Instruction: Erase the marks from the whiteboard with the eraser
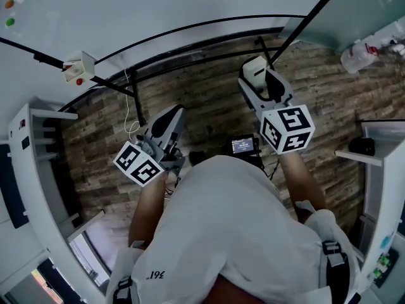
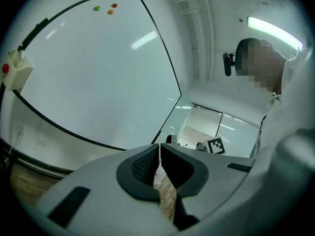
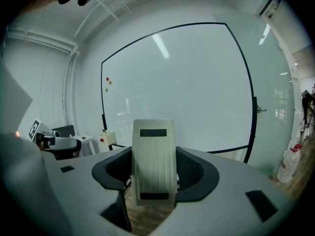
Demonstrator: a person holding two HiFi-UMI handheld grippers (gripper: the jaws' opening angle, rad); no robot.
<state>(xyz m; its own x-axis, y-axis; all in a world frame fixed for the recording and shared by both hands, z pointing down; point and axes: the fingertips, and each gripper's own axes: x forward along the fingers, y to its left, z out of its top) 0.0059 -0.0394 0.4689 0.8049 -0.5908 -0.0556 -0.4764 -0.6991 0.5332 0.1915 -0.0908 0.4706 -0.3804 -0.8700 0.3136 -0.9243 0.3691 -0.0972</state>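
Note:
The whiteboard stands ahead of me, black-framed, and I see no pen marks on it. Three small coloured magnets sit near its upper corner. My right gripper is shut on the cream eraser, which stands upright between the jaws, apart from the board. My left gripper is shut with nothing in it, lower and to the left, also short of the board.
A small white box with a red button hangs on the board's lower edge. The board's black stand legs rise from the wood-pattern floor. A plastic bottle stands at the right. White shelving flanks both sides.

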